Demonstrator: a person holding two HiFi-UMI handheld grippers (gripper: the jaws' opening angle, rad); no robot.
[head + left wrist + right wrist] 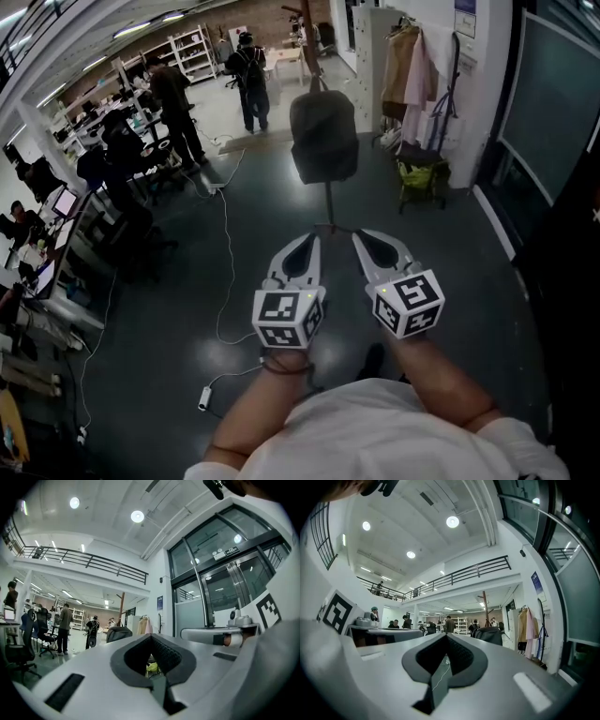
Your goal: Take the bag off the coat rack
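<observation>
Head view finds the dark grey fabric backpack (323,136) hanging on the thin-poled wooden coat rack (329,202), well ahead of me across the floor. I hold my left gripper (312,240) and right gripper (360,236) low, side by side, aimed at it, each with jaws together on nothing. Opening them makes sense only once I am closer, I judge.

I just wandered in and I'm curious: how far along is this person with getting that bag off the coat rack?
Done: nothing yet. The dark grey fabric backpack hangs on the tall thin-poled coat rack. In hand: the left tongs and right tongs are both shut and empty, held side by side and pointing at the backpack, short of it. Left: reach it, grip it and lift it off.
</observation>
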